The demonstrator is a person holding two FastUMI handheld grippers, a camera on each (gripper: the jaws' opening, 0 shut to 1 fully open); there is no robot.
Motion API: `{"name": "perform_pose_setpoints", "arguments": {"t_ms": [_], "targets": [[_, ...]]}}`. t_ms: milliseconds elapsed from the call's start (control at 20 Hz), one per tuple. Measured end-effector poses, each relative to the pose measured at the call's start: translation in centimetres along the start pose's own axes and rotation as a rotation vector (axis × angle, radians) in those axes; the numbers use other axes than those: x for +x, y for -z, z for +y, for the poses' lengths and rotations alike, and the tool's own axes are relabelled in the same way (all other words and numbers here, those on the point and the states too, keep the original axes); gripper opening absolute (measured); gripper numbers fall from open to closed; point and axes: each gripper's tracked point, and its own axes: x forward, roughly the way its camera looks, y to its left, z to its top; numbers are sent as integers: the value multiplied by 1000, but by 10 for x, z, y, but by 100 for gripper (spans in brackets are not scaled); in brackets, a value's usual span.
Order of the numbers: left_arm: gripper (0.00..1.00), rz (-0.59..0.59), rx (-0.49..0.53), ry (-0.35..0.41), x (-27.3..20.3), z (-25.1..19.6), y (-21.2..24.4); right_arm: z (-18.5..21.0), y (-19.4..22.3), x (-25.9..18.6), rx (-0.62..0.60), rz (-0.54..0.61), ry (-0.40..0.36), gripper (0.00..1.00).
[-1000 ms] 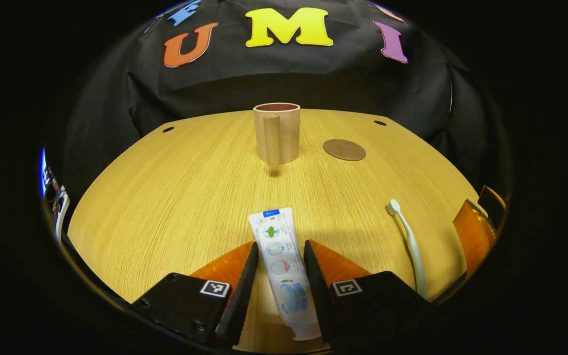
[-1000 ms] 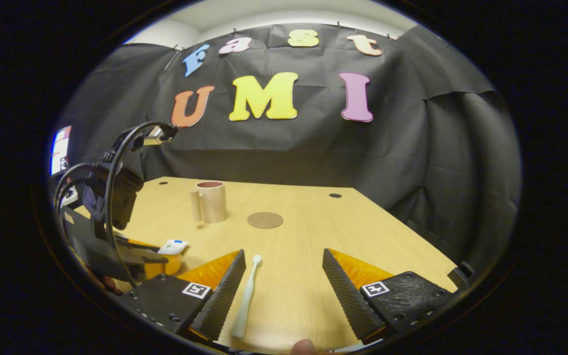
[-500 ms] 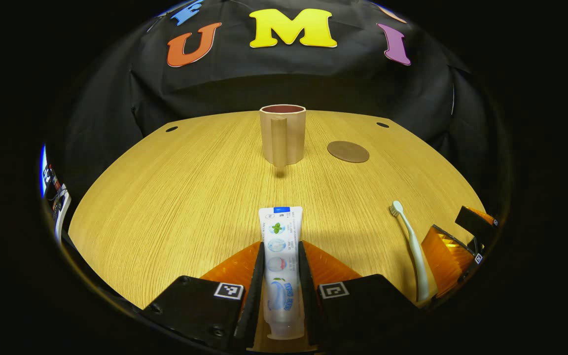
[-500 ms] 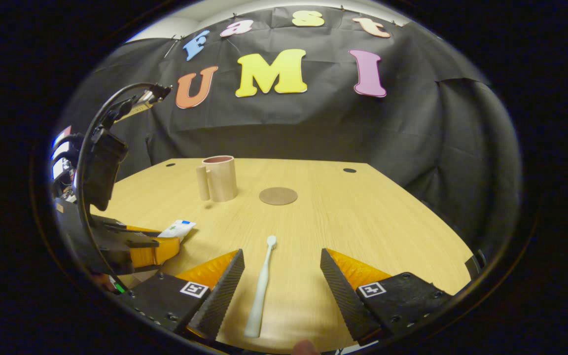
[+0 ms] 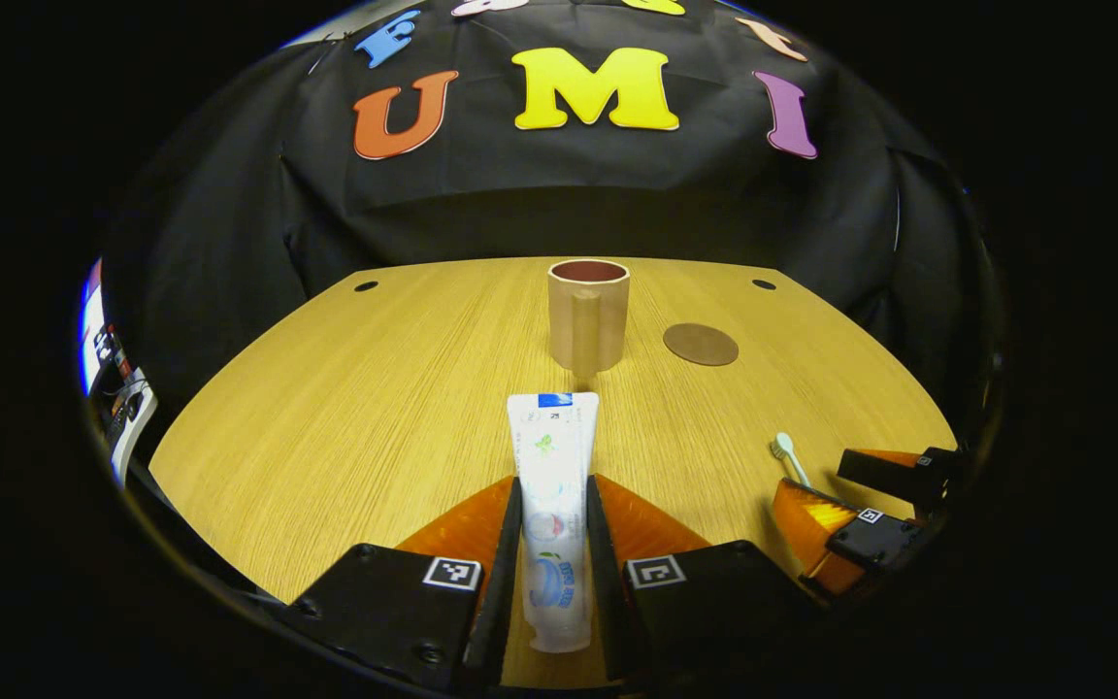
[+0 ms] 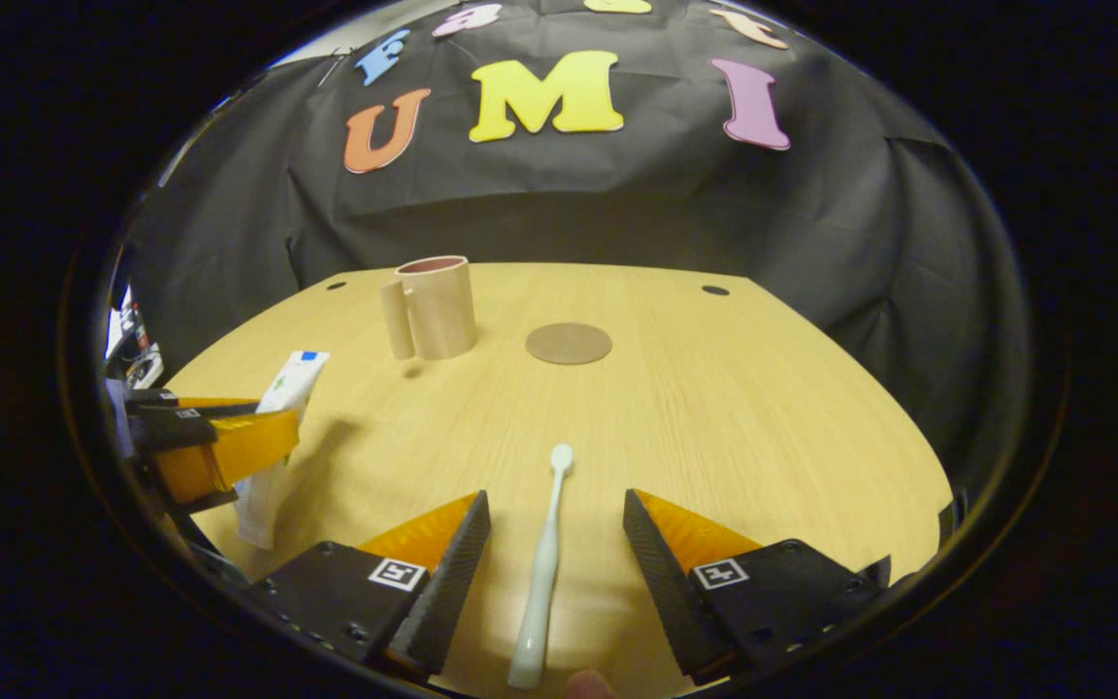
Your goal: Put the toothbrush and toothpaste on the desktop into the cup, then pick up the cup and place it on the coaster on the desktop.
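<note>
Left gripper (image 5: 553, 544): clamped on toothpaste tube (image 5: 553, 485), soft, mid-body hold.
Right gripper (image 6: 555, 553): fingers wide, straddling toothbrush (image 6: 544, 563); light, stiff, slim handle likely slips.

My left claw (image 5: 553, 544) grips a white tube (image 5: 552, 485) with a blue band at its top end and small green, red and blue pictures down its face. My right claw (image 6: 555, 553) straddles a pale, off-white brush (image 6: 542, 573). The cup (image 5: 587, 313) is beige outside, dull red inside. The coaster (image 6: 569, 343) is plain brown. The desk (image 6: 714, 417) is light yellow wood with fine straight grain.
</note>
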Motion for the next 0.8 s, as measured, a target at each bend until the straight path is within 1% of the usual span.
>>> {"name": "perform_pose_setpoints", "arguments": {"t_ms": [100, 200, 250, 300, 350, 400, 550, 600, 700, 800], "targets": [[40, -23, 0, 4, -4, 1, -7, 5, 2, 3, 6, 21, -5, 80], [41, -45, 1, 6, -4, 2, -14, 8, -1, 6, 7, 20, 13, 69], [41, -55, 0, 9, -7, 4, -19, 8, -2, 7, 9, 22, 14, 60], [40, -64, 0, 14, -8, 4, -22, 10, -2, 9, 22, 27, 6, 56], [40, -73, -1, 19, -10, 4, -24, 11, -3, 10, 41, 31, -1, 40], [40, -81, -2, 22, -9, 4, -29, 13, -3, 11, 54, 32, -10, 33], [40, -103, -6, 33, -12, 4, -35, 12, -3, 10, 57, 27, -1, 5], [40, -109, -8, 36, -13, 4, -37, 12, -3, 10, 52, 26, -9, 5], [40, -122, -16, 39, -15, 4, -42, 14, -2, 9, 74, 26, -29, 0], [40, -130, -18, 40, -15, 5, -46, 15, -2, 9, 81, 29, -39, 0]]}}
